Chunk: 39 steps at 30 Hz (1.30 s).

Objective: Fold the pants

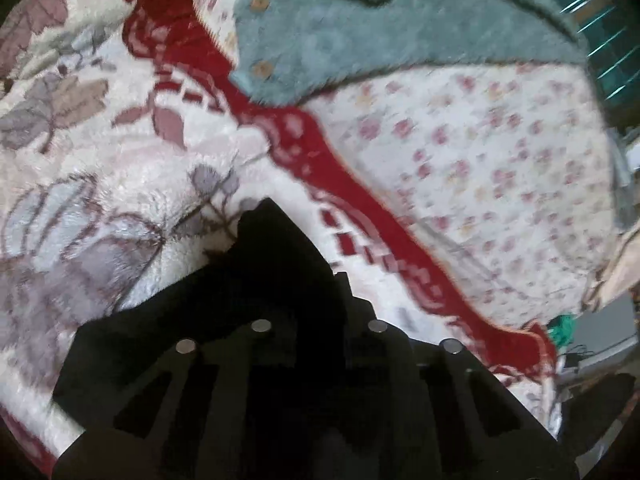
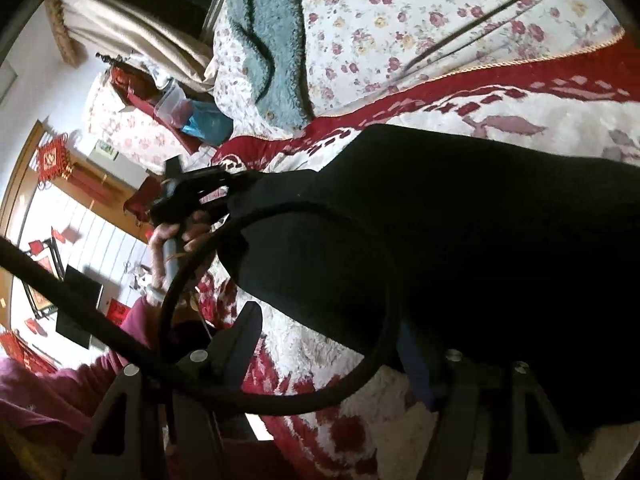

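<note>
Right wrist view, left claw clamping black pants, tilted downward.

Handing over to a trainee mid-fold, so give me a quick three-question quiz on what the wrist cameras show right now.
1. True or false: the black pants lie on a bare wooden floor.
2. What does the shut left gripper clamp? A the pants, B a pillow, C a towel.
3. Fill in: the teal fleece garment shows two round ___.

Key: 1 false, they lie on the plush red-bordered blanket; 2 A; 3 buttons.
</note>
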### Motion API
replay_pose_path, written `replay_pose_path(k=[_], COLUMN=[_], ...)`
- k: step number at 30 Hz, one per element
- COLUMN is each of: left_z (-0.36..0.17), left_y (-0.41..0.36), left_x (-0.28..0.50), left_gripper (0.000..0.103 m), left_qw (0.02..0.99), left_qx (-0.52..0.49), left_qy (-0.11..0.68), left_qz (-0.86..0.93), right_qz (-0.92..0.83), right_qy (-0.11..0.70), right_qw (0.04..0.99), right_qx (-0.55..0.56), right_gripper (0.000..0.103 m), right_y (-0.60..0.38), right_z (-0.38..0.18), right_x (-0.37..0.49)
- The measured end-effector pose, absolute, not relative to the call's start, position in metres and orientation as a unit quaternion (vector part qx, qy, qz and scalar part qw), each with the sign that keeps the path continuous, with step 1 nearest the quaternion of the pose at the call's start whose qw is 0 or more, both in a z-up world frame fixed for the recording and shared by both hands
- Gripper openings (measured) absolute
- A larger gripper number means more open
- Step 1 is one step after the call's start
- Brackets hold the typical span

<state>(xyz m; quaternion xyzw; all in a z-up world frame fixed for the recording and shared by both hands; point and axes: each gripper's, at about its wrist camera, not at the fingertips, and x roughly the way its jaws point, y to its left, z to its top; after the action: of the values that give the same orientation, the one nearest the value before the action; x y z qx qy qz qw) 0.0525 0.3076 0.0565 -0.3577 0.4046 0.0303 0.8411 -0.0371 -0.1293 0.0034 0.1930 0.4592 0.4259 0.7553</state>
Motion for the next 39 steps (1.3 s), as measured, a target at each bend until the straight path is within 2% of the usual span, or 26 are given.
replay_pose_path(k=[5,9,15,17,21,24,31,34,39], left_z=[0.109,0.12,0.047,0.037,0.047,0.058,0.053,0.047,0.038], left_y=[0.307,0.324,0.335,0.343,0.35,0.345,0.33,0.325,0.324], left_x=[-0.005,-0.052,-0.049,-0.057,-0.073,-0.085,-0.098,-0.098,-0.084], left_gripper=[0.012,0.012,0.016,0.02,0.051,0.058,0.059,0.059,0.059], left_qw=[0.868,0.873,0.821,0.812,0.813,0.825,0.813,0.809,0.807], left_qx=[-0.361,-0.356,-0.326,-0.359,-0.391,-0.389,-0.407,-0.412,-0.399], left_qy=[0.341,0.327,0.45,0.442,0.411,0.391,0.4,0.407,0.428], left_qz=[0.021,0.061,0.133,0.129,0.13,0.127,0.117,0.099,0.077], right_qz=[0.421,0.42,0.413,0.415,0.43,0.452,0.51,0.532,0.569], right_qy=[0.455,0.448,0.455,0.456,0.452,0.437,0.402,0.408,0.429], right_qw=[0.761,0.763,0.762,0.763,0.763,0.765,0.758,0.741,0.701], right_qx=[0.19,0.202,0.203,0.194,0.17,0.141,0.054,0.034,-0.012], right_gripper=[0.064,0.064,0.064,0.064,0.067,0.067,0.07,0.073,0.074], right_y=[-0.139,-0.147,-0.145,-0.141,-0.129,-0.107,-0.003,0.047,0.141], right_z=[0.009,0.013,0.009,0.012,0.022,0.038,0.083,0.086,0.073], right_x=[-0.046,-0.052,-0.054,-0.057,-0.057,-0.046,0.008,0.031,0.06])
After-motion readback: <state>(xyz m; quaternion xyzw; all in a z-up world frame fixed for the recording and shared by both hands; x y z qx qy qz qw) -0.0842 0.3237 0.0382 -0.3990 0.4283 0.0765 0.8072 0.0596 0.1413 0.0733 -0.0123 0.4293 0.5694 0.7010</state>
